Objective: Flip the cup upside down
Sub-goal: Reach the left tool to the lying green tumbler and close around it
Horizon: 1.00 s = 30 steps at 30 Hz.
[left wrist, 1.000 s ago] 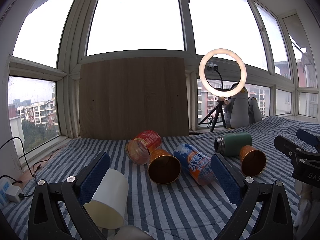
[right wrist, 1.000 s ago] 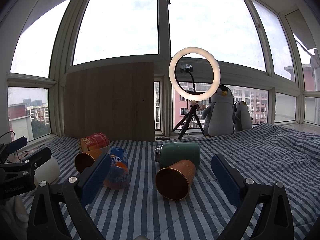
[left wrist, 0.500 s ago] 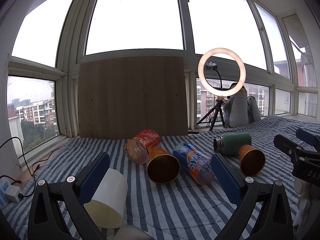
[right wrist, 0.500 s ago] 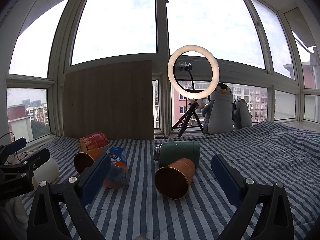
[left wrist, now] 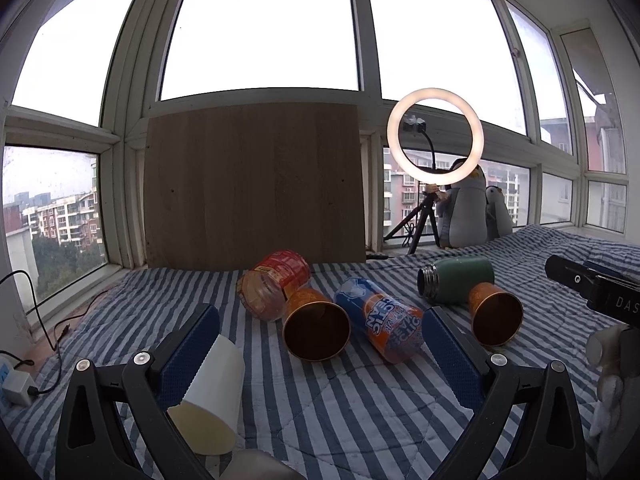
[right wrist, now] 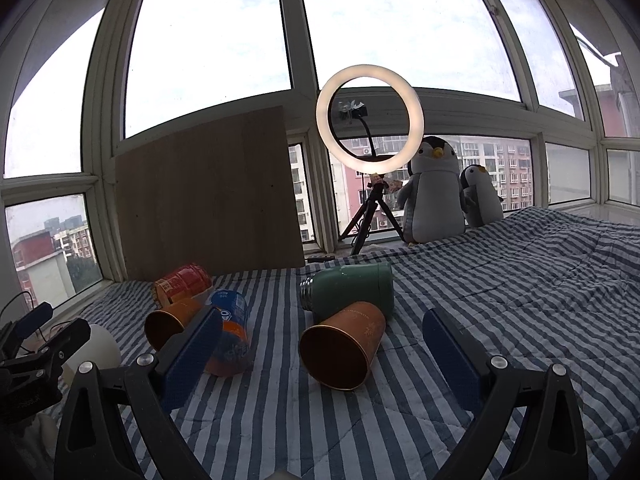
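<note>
Several cups lie on their sides on a blue-striped bedspread. In the left wrist view a white paper cup lies against the left finger of my open, empty left gripper; an orange cup and a blue-orange cup lie ahead. In the right wrist view a copper-orange cup lies mouth toward me, just ahead between the fingers of my open, empty right gripper. A green flask lies behind it.
A red cup lies at the back beside a wooden board. A ring light on a tripod and two penguin toys stand by the windows. Cables and a power strip lie at far left.
The right wrist view has tilted and moved slightly closer to the copper-orange cup. The left gripper has barely moved. No object has shifted.
</note>
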Available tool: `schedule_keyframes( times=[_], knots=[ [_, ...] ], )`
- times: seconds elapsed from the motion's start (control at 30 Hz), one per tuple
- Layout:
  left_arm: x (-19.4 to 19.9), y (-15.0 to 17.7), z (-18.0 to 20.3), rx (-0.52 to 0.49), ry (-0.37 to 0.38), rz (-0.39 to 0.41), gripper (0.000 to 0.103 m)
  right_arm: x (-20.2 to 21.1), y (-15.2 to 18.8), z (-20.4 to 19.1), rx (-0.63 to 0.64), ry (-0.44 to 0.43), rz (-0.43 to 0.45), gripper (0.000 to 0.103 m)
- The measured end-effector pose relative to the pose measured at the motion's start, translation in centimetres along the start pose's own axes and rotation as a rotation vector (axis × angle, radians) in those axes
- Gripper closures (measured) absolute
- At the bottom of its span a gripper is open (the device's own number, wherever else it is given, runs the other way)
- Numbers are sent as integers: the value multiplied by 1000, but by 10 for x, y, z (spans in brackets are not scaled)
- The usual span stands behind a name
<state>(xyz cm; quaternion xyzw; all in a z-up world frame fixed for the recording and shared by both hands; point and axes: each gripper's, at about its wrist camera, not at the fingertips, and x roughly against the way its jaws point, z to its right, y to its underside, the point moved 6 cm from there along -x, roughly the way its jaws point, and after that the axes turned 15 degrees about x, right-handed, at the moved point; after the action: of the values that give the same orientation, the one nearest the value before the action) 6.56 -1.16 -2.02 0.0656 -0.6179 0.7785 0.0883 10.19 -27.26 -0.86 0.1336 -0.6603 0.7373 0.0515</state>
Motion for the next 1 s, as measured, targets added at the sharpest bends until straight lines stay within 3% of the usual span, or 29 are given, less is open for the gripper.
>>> schedule_keyframes(
  times=[0.13, 0.27, 0.33, 0.43, 0.6, 0.7, 0.83, 0.93, 1.0],
  knots=[
    [-1, 1, 4, -16, 20, -21, 1, -8, -3, 16, -2, -8, -50, 4],
    [-3, 0, 16, -62, 65, -68, 1, -10, -4, 33, 29, 48, -64, 4],
    [-7, -1, 27, -102, 85, -114, 1, -10, -4, 41, 29, 58, -76, 4],
    [-23, -3, 54, -186, 138, -245, 1, -9, -3, 53, 28, 64, -89, 4],
    [-52, -10, 107, -331, 198, -350, 0, -7, 4, 70, 20, 56, -117, 4],
    [-81, -11, 141, -391, 259, -455, 1, -7, 10, 79, 6, 49, -130, 4],
    [-128, -8, 185, -524, 255, -521, 1, -10, 21, 91, -17, 49, -139, 4],
    [-162, -4, 212, -654, 195, -464, 1, -12, 27, 100, -64, 31, -137, 4],
    [-186, 2, 225, -718, 178, -470, 1, -10, 28, 103, -86, 17, -124, 4]
  ],
)
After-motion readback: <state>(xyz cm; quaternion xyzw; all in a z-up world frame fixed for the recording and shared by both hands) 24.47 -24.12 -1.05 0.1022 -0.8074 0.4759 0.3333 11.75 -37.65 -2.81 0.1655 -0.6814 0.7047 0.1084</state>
